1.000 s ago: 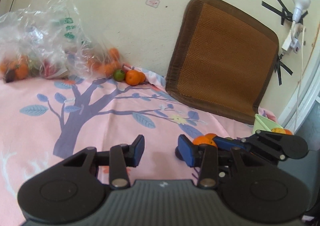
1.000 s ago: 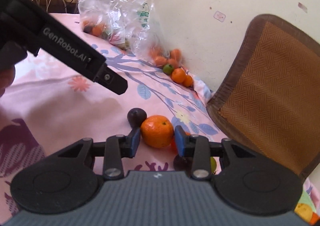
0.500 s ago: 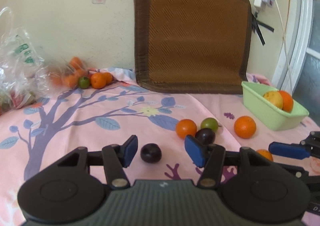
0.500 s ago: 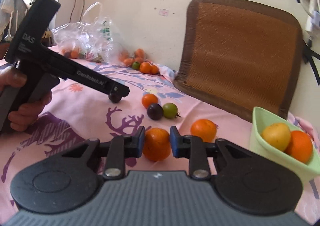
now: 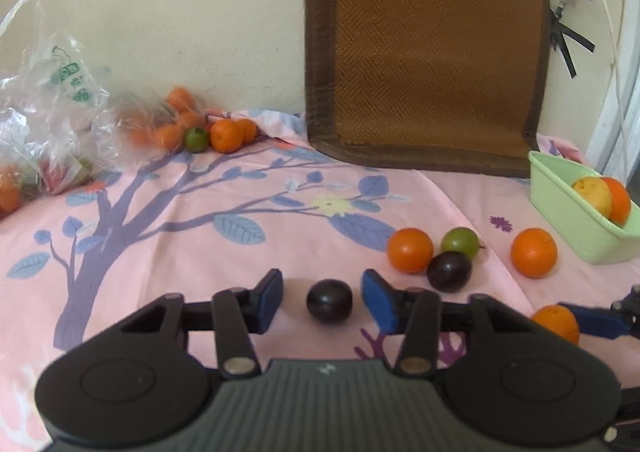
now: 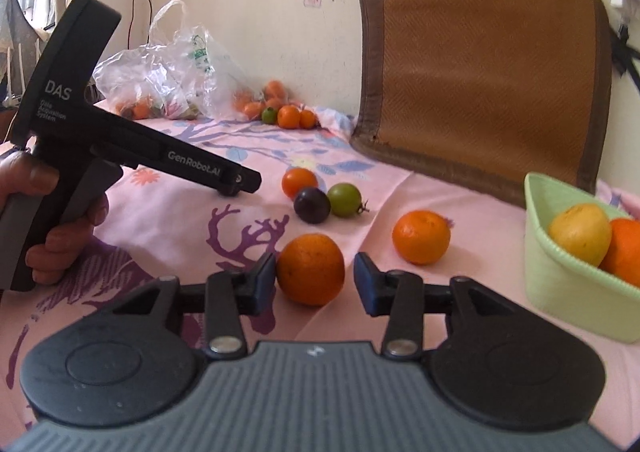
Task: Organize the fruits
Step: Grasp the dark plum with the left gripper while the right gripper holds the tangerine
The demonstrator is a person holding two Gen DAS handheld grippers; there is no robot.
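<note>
A dark plum lies on the pink cloth between the blue pads of my left gripper. The jaws are closing, with a gap still on each side of the plum. An orange rests on the cloth between the fingers of my right gripper. Those jaws are opening, and the right pad stands clear of the fruit. The green basket at the right holds a yellow fruit and an orange. A hand holds the left gripper's body at the left of the right wrist view.
Loose on the cloth are an orange, a green fruit, a second plum and another orange. A plastic bag and several small fruits lie by the wall. A brown cushion leans there.
The right jaws, shut on the orange half a second ago, have parted and the orange sits on the cloth. The left jaws have narrowed around the plum, now centred between them.
</note>
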